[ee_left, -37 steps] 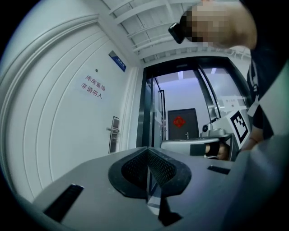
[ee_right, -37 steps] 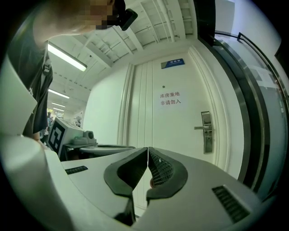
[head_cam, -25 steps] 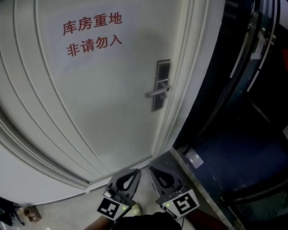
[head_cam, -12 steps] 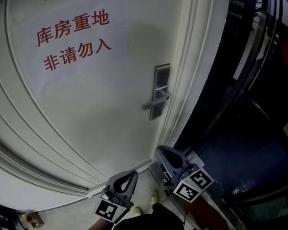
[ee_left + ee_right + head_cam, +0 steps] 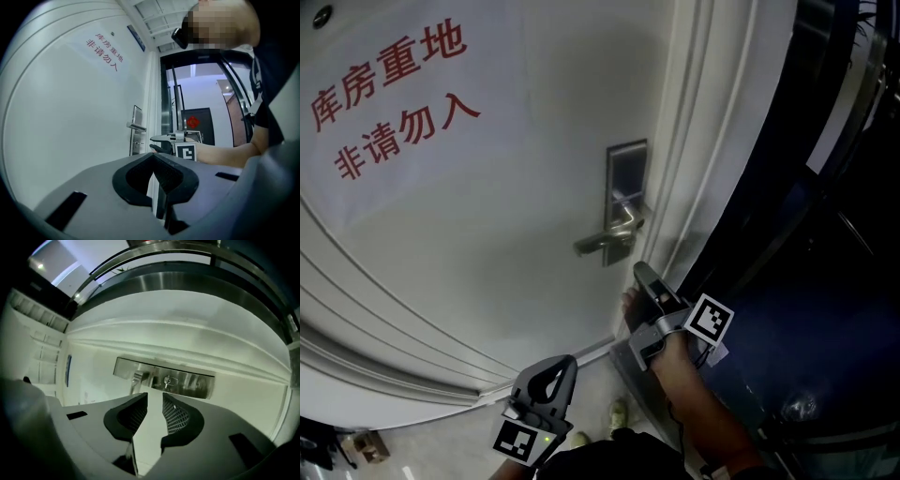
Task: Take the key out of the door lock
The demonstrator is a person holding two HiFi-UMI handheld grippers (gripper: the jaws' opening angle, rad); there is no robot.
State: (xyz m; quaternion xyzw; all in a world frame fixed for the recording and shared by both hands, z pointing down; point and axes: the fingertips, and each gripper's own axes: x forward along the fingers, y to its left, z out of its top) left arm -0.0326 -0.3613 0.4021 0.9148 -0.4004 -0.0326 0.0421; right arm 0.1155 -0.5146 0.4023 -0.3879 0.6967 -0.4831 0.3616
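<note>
A white door (image 5: pixel 487 216) carries a metal lock plate (image 5: pixel 625 187) with a lever handle (image 5: pixel 602 242). In the right gripper view the plate (image 5: pixel 197 383) lies crosswise ahead, and a small key (image 5: pixel 168 380) sticks out of it beside the handle (image 5: pixel 136 378). My right gripper (image 5: pixel 639 279) is raised just below the plate, held by a bare forearm. Its jaws (image 5: pixel 154 398) stand slightly open with nothing between them, short of the key. My left gripper (image 5: pixel 561 367) hangs low near the floor, shut and empty (image 5: pixel 153 158). The plate (image 5: pixel 136 132) also shows in the left gripper view.
Red characters (image 5: pixel 389 103) are printed on the door. The door frame (image 5: pixel 712 141) runs along the right of the lock, with dark glass and metal rails (image 5: pixel 825 216) beyond it. A shoe (image 5: pixel 620 413) is on the floor below.
My right gripper has risen from low near the floor up to just under the lock plate. The left gripper stays low. The head view has swung closer to the lock.
</note>
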